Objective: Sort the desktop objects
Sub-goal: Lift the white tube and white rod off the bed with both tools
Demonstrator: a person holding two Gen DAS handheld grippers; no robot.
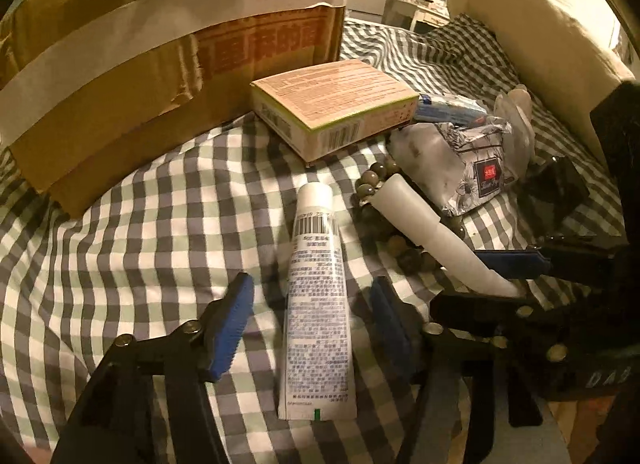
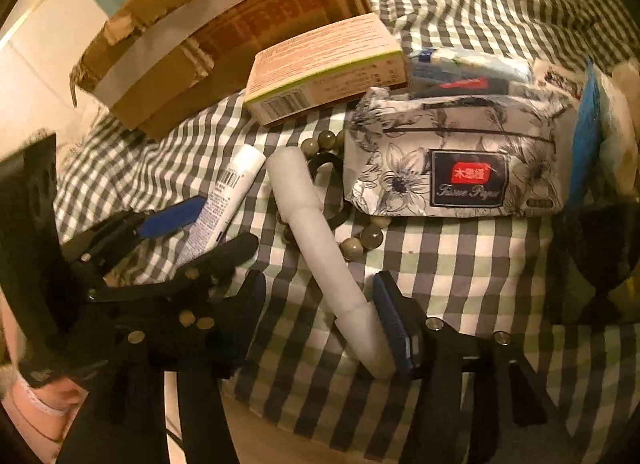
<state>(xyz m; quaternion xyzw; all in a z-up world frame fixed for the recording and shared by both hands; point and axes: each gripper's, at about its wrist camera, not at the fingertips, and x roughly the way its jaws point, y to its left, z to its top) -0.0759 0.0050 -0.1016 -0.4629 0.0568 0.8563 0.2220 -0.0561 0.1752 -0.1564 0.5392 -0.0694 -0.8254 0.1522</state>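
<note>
While both grippers are hanging low over the checked cloth [image 1: 132, 223], the scene is reading like this, near to far:

Left gripper [image 1: 310, 328]: jaws are standing apart at the bottom of its frame, one each side of the printed tube [image 1: 318, 304], with no pad pressing on it.

Right gripper [image 2: 320, 320]: jaws are standing apart at lower centre of its frame; the right pad is lying just beside, perhaps touching, the near end of the white stick [image 2: 326, 252], and the other pad is staying clear of it.

Task things: tube and stick are lying side by side on the cloth, mid-frame; the stick is resting across a bead bracelet [image 2: 360, 242].

Risk, crowding: the two grippers are sitting very close together, so closing or lifting both at once is likely to knock them together.

Risk, stick: being smooth and round, it is liable to roll out of a one-sided pinch, and lifting it may drag the beads.

Further back: a flowered tissue pack [image 2: 460, 167] is lying at right, a small printed carton [image 1: 336, 107] behind the tube.

Container: the big cardboard box [image 1: 120, 75] is filling the upper left; its inside is not showing, so its contents cannot be told.
</note>
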